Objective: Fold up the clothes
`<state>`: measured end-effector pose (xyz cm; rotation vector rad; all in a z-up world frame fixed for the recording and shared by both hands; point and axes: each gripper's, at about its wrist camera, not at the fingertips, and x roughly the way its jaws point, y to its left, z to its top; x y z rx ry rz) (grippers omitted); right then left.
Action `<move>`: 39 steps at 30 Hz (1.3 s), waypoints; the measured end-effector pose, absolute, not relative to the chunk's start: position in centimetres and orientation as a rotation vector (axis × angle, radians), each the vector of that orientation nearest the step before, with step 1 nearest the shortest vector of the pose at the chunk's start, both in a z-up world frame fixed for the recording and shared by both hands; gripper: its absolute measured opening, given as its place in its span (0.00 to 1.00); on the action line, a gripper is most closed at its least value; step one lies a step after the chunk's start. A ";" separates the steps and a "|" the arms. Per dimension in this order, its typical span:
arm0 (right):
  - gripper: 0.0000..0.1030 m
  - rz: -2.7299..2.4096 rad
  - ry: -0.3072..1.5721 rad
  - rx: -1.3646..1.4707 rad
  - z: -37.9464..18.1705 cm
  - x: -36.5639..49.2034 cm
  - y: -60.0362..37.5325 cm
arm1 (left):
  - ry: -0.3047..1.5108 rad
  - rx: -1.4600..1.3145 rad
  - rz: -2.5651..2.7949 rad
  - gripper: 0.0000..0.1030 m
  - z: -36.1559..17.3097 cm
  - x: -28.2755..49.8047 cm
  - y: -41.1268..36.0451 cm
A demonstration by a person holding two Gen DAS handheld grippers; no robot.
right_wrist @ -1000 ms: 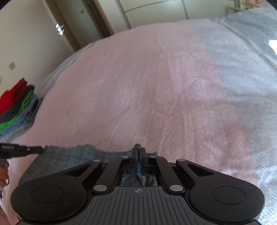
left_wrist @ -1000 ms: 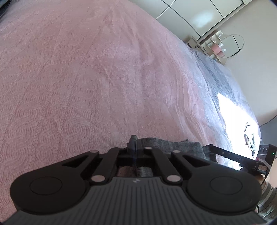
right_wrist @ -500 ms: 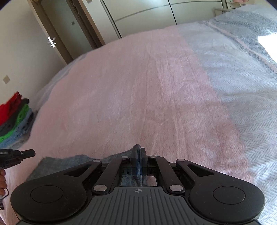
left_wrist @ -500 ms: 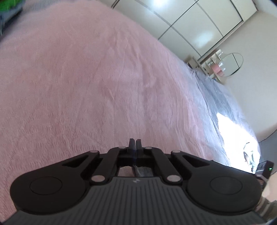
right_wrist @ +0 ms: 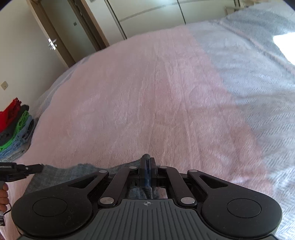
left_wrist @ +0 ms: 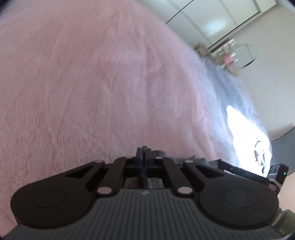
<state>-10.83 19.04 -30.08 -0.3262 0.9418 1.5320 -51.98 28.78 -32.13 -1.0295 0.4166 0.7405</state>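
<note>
A grey-blue knit garment (right_wrist: pixel 73 172) lies stretched along the near edge of a pink bedspread (right_wrist: pixel 147 101). My right gripper (right_wrist: pixel 147 163) is shut on one edge of it, with a fold of cloth pinched between the fingers. My left gripper (right_wrist: pixel 41 166), seen at the far left with a hand behind it, grips the garment's other corner. In the left wrist view the left gripper (left_wrist: pixel 144 152) is shut, and a thin strip of the garment (left_wrist: pixel 186 158) runs right to the right gripper (left_wrist: pixel 219 162). Most of the garment is hidden under the gripper bodies.
A stack of folded clothes (right_wrist: pixel 14 129) in red, dark grey, green and blue sits at the bed's left edge. A grey-white blanket (right_wrist: pixel 258 73) covers the right side, with a sunlit patch (left_wrist: pixel 245 133). A door (right_wrist: pixel 53 42), wardrobe (right_wrist: pixel 156 11) and mirror (left_wrist: pixel 243 55) stand beyond.
Both views have tipped up a little, showing more of the wardrobe and door. Less of the garment shows in front of the left gripper. Both grippers stay shut on the cloth.
</note>
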 end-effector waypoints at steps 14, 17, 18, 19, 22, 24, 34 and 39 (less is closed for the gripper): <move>0.00 1.432 0.937 -0.390 -31.7 -11.2 19.8 | 0.511 -0.903 0.812 0.00 -34.7 -49.8 29.0; 0.01 1.404 0.985 -0.433 -32.3 -11.4 20.3 | 0.588 -0.872 0.789 0.00 -35.6 -48.9 28.8; 0.01 1.401 0.987 -0.438 -32.0 -11.4 20.2 | 0.588 -0.889 0.791 0.01 -35.5 -49.1 28.8; 0.01 1.399 0.987 -0.442 -31.6 -11.5 20.2 | 0.584 -0.905 0.799 0.05 -35.4 -49.3 28.8; 0.02 1.392 0.962 -0.462 -30.0 -12.0 19.3 | 0.541 -0.928 0.878 0.08 -33.7 -51.1 28.2; 0.23 1.376 0.943 -0.450 -28.8 -12.6 17.7 | 0.525 -0.910 0.923 0.08 -31.8 -52.5 26.8; 0.57 1.560 0.843 -0.563 -26.9 -22.5 11.2 | 0.612 -0.743 0.770 0.06 -27.1 -50.9 15.6; 0.57 1.587 0.682 -0.798 -32.0 -25.7 11.5 | 0.703 -0.693 0.798 0.03 -32.2 -50.3 15.5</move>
